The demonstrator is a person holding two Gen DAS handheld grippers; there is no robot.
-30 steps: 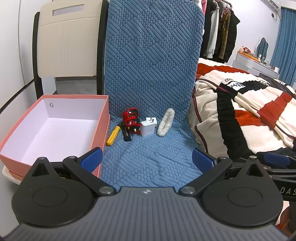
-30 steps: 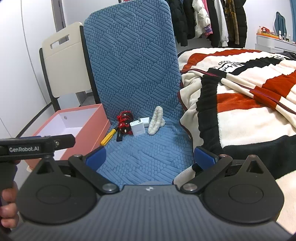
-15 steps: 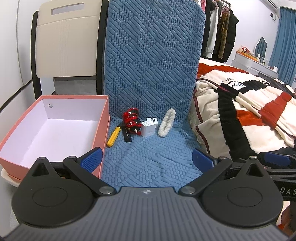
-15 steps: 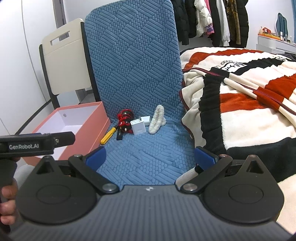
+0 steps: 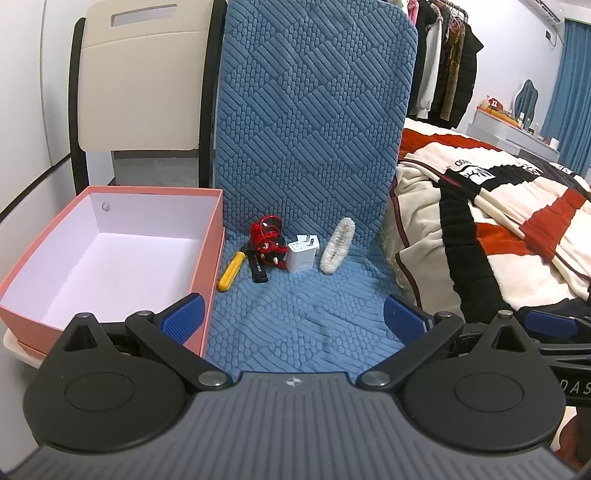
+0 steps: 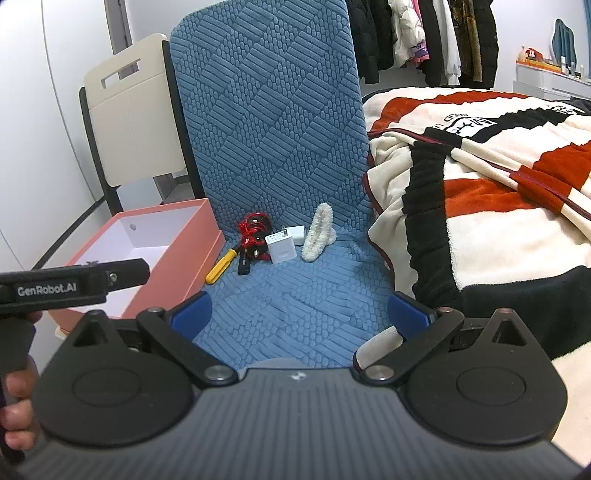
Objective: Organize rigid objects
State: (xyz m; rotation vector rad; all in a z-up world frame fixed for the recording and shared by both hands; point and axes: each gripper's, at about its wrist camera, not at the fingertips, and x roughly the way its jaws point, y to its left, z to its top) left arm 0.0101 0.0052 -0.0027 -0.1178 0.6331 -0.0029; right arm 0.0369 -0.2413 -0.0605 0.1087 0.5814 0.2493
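A row of small items lies at the back of the blue chair seat [image 5: 295,310]: a yellow-handled screwdriver [image 5: 231,272], a black stick-shaped item [image 5: 258,267], a red-and-black bundle [image 5: 266,236], a white charger plug [image 5: 303,254] and a fluffy white strip [image 5: 337,245]. The same items show in the right wrist view: screwdriver [image 6: 221,266], charger [image 6: 281,248], fluffy strip [image 6: 320,234]. An empty pink box [image 5: 110,254] stands left of the chair. My left gripper [image 5: 293,318] is open, short of the items. My right gripper [image 6: 301,309] is open too, over the seat's front.
A striped red, black and cream blanket [image 5: 491,221] covers the bed right of the chair. A beige folding chair [image 5: 144,74] stands behind the box. Clothes hang at the back [image 6: 424,33]. A hand [image 6: 18,398] holds the left gripper's handle [image 6: 74,283].
Both grippers have edged forward toward the chair, so the items look slightly nearer. Nothing was grasped or moved.
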